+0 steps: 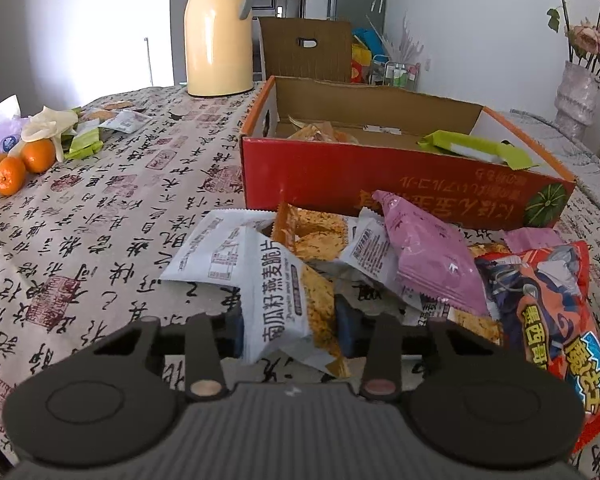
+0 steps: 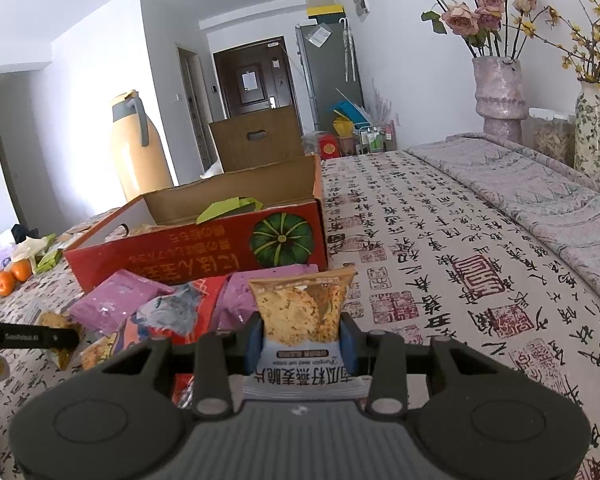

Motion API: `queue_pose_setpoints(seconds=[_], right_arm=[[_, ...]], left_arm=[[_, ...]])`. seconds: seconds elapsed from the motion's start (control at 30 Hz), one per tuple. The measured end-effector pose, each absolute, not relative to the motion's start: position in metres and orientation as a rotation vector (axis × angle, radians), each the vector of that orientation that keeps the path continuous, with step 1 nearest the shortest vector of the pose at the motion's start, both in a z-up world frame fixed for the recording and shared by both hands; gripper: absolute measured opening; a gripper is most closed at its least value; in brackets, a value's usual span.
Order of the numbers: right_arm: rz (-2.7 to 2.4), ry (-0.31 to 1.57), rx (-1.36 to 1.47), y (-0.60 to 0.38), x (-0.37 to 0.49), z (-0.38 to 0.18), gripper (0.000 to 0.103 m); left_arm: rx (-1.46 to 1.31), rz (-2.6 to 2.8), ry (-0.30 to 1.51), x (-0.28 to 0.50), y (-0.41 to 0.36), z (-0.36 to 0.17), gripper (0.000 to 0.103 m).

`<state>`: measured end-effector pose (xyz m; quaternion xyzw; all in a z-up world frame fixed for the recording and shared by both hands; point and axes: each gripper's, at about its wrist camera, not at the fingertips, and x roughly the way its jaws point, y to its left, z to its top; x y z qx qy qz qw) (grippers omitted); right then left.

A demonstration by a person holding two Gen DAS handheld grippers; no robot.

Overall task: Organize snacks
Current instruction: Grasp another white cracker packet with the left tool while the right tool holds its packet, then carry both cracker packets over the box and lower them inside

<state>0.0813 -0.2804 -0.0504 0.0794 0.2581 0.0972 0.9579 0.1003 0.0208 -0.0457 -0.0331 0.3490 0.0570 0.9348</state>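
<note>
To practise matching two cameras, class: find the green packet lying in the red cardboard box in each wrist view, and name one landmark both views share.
Left wrist view: the green packet lies right of centre, in the right half of the red cardboard box.
Right wrist view: the green packet sits left of centre, poking above the box's front wall.
Shared landmark: the yellow thermos jug behind the box.

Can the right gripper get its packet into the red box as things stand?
Probably yes. The right gripper is shut on an oat crisp packet, and the red box lies just ahead with its top open. Only low loose snack packets lie between them, so lifting over them should do.
</note>
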Motion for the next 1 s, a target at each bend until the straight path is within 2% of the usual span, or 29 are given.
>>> queue_pose_setpoints(seconds=[0.4, 1.0], right_arm=[[0.218, 0.49, 0.152, -0.277, 0.065, -0.039, 0.038], [0.239, 0.461, 0.128, -0.261, 0.078, -0.027, 0.038]], left_arm=[[-0.083, 0.117, 0.654, 0.078, 0.026, -0.029, 0.034], [-0.079, 0.072, 0.525, 0.078, 0.022, 0.01, 0.031]])
